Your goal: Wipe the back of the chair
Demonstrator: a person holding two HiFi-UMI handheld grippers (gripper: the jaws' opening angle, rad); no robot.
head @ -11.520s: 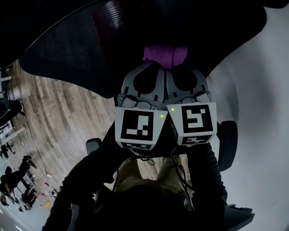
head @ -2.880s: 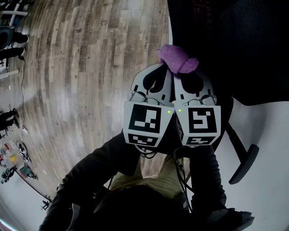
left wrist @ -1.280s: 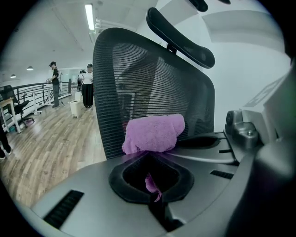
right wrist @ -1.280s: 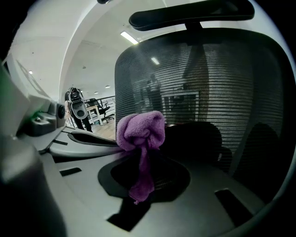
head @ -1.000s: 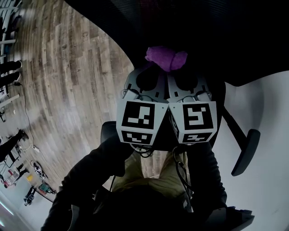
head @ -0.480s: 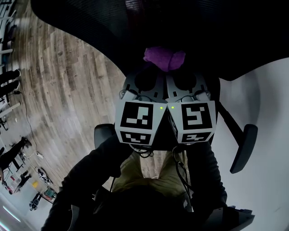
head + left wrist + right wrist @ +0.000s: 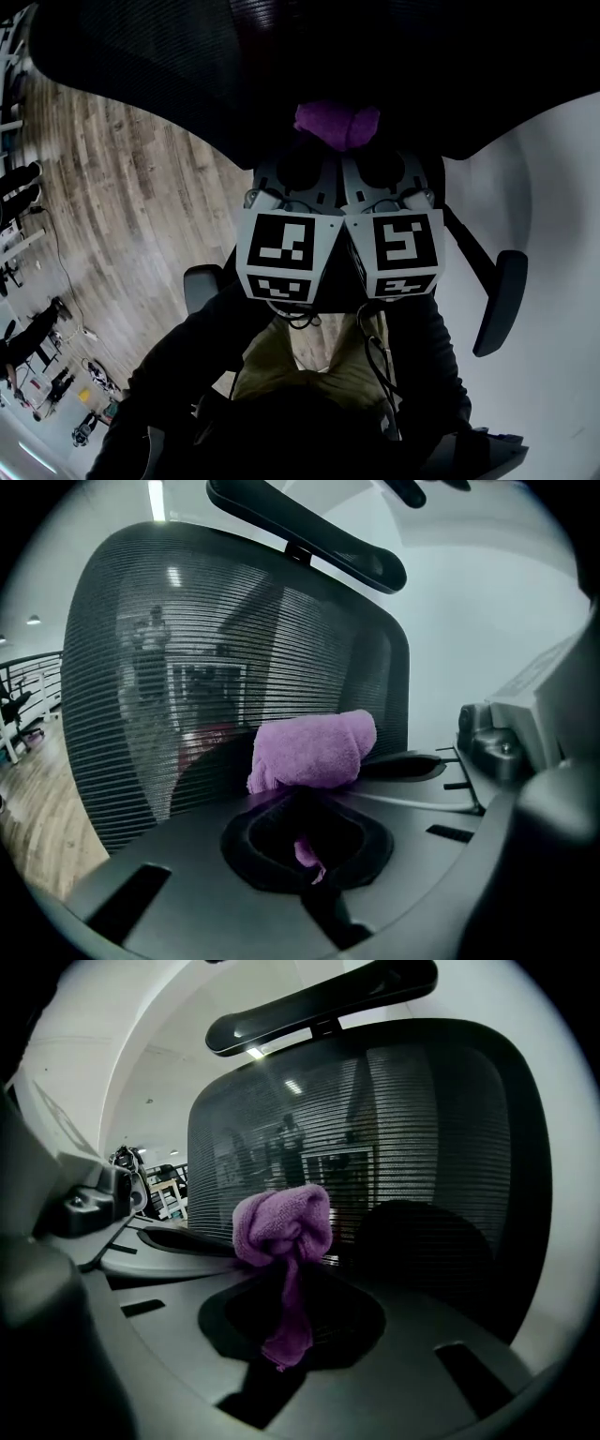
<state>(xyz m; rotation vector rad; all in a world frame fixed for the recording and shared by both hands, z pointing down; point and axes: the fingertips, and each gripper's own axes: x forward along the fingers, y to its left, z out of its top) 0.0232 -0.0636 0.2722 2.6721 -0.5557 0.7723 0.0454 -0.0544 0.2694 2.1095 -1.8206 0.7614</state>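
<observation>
Pressing together side by side, the left hand-held gripper (image 7: 309, 161) and the right hand-held gripper (image 7: 373, 161) were both clamped shut on one purple cloth (image 7: 337, 125). Its wad bunched at their tips, long axis running across them. The mesh chair back (image 7: 187, 75) stood straight ahead of the jaws, just beyond the wad; contact could not be confirmed. Neither hand was nearer, so a joint forward push seemed needed.
</observation>
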